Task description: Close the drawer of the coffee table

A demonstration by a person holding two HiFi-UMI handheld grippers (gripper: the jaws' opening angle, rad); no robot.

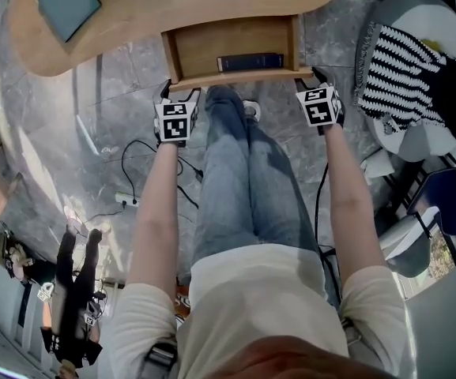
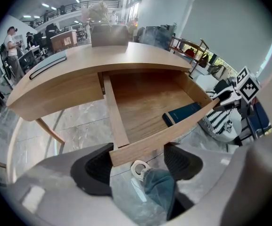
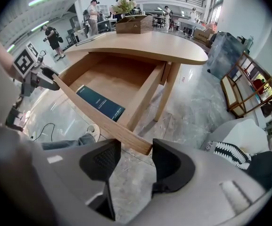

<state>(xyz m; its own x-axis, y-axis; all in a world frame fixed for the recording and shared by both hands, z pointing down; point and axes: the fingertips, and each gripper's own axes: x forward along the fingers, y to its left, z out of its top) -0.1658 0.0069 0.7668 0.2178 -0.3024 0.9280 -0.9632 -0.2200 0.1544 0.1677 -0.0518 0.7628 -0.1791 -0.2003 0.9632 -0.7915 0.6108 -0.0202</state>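
The wooden coffee table (image 1: 172, 10) with its curved top fills the upper part of the head view, standing on a grey marbled floor (image 1: 109, 125). Its drawer (image 1: 228, 42) is pulled well out from under the top toward the person, the front panel nearest the knees. The person's legs in blue jeans (image 1: 243, 172) reach forward under that panel, between the two bare forearms. At the right stands a chair with a black-and-white striped cushion (image 1: 401, 65). A wooden box of flowers (image 3: 135, 23) sits at the far edge of the table top, and a teal square pad (image 1: 68, 2) lies flat on the top, well apart from the drawer. The left gripper (image 1: 182, 93) is at the left end of the drawer front; in the left gripper view its jaws are spread wide, and the left corner of the panel sits in the gap between them, close to the left jaw, though contact cannot be judged. The right gripper (image 1: 314, 77) is at the right end of the same panel; in the right gripper view its jaws are likewise apart, with the panel's right corner just above the gap and no pinch on it. Inside the drawer a dark blue book (image 1: 250, 61) lies flat against the front panel, toward its right end. A cable (image 1: 133, 152) trails over the floor to the left of the legs.
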